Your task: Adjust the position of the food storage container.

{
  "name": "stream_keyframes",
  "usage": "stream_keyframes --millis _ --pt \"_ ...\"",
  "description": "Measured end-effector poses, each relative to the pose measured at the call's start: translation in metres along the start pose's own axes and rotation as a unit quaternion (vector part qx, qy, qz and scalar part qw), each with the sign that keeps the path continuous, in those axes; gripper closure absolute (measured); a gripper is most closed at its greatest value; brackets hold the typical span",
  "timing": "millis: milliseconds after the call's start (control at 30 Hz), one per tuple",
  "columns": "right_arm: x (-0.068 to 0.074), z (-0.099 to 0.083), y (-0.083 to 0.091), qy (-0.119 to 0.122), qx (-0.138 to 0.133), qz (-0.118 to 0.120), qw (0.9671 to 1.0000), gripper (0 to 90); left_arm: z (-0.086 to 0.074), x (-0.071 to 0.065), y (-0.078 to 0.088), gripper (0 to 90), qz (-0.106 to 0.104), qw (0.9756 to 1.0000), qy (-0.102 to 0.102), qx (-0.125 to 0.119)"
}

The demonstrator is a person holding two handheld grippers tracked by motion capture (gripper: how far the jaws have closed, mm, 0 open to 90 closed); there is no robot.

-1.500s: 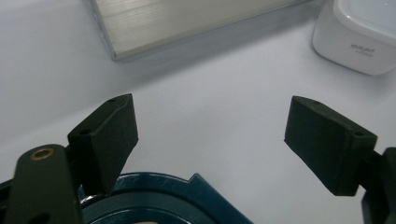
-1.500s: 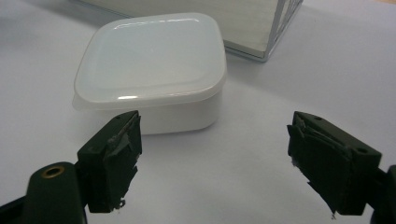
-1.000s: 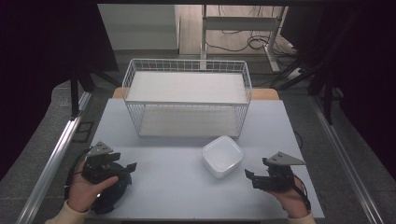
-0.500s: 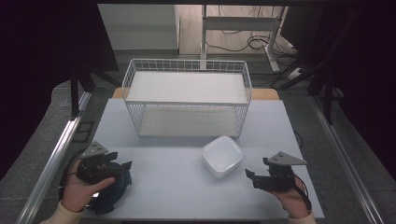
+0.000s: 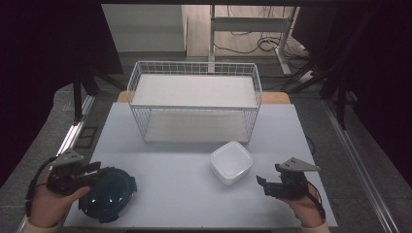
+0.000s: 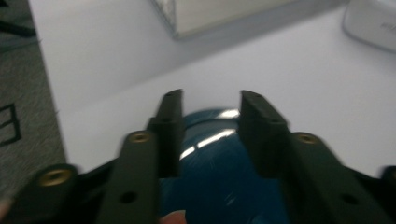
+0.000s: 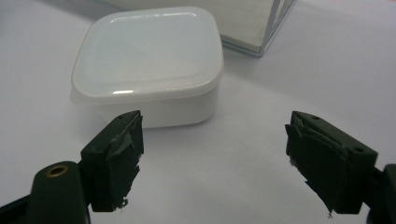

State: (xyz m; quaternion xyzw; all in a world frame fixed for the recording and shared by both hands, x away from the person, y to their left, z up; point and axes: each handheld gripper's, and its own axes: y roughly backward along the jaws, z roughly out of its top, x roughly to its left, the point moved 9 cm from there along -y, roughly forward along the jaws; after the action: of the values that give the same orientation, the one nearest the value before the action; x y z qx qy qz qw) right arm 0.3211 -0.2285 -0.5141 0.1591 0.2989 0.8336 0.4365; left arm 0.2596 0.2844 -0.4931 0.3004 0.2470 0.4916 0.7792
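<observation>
Left claw (image 6: 210,135), jaws just closing and still apart, straddles a glossy, round dark-blue bowl (image 5: 109,194).

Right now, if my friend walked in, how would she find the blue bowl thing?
Start at the white wire basket at the back of the table, then look to the near left corner. There the dark blue bowl lies upside down under the left gripper. It is round, shiny and dark, unlike the square white container.

Black grippers (image 5: 272,184) with brass screws, grey three-cornered plates, pale cuffs

Bowl (image 5: 108,194) left of container (image 5: 231,162)
</observation>
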Motion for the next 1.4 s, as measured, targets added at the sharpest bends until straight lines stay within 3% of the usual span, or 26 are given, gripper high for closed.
stream_keyframes --millis 167,200,400,500,600,700,733,800,900,967,1200,1300,1400 --pt "0.000 -0.002 -0.002 -0.001 0.010 -0.004 0.9999 19.1 -0.020 0.018 0.007 86.4 -0.003 0.9996 0.019 0.020" --pt "-0.001 -0.003 -0.002 0.003 0.011 -0.008 0.9999 19.2 -0.033 0.029 0.009 87.5 0.011 0.9989 0.034 0.029" --pt "0.002 0.001 0.000 0.011 0.004 -0.010 0.9999 19.2 -0.075 0.059 0.009 90.0 0.055 0.9933 0.084 0.058" --pt "0.004 0.002 0.000 0.013 0.000 -0.008 0.9999 19.1 -0.093 0.064 0.004 90.0 0.051 0.9908 0.102 0.073" --pt "0.004 0.002 0.001 0.012 -0.001 -0.009 0.9999 19.2 -0.103 0.061 0.000 90.0 0.039 0.9900 0.107 0.083" --pt "0.004 0.002 0.001 0.008 -0.002 -0.005 1.0000 19.1 -0.105 0.058 -0.005 90.0 0.030 0.9899 0.107 0.088" --pt "0.004 0.002 0.001 0.004 -0.002 0.001 1.0000 19.1 -0.103 0.052 -0.011 90.0 0.006 0.9905 0.104 0.090" --pt "0.005 0.003 0.001 -0.002 -0.005 0.009 0.9999 19.2 -0.101 0.054 -0.013 90.0 0.021 0.9904 0.098 0.096" --pt "0.006 0.004 0.003 -0.001 -0.007 0.009 0.9999 19.1 -0.101 0.055 -0.014 90.0 0.013 0.9901 0.105 0.093" --pt "0.005 0.004 0.003 -0.003 -0.008 0.008 0.9999 19.2 -0.102 0.056 -0.015 90.0 -0.002 0.9892 0.120 0.084" --pt "0.004 0.004 0.001 -0.005 -0.007 0.008 0.9999 19.2 -0.098 0.053 -0.019 90.0 0.000 0.9898 0.121 0.076" --pt "0.004 0.004 0.002 -0.005 -0.008 0.007 0.9999 19.2 -0.100 0.044 -0.031 90.0 -0.013 0.9893 0.109 0.096" --pt "0.004 0.004 0.002 -0.007 -0.007 0.006 0.9999 19.1 -0.095 0.035 -0.039 90.0 -0.029 0.9896 0.104 0.095"
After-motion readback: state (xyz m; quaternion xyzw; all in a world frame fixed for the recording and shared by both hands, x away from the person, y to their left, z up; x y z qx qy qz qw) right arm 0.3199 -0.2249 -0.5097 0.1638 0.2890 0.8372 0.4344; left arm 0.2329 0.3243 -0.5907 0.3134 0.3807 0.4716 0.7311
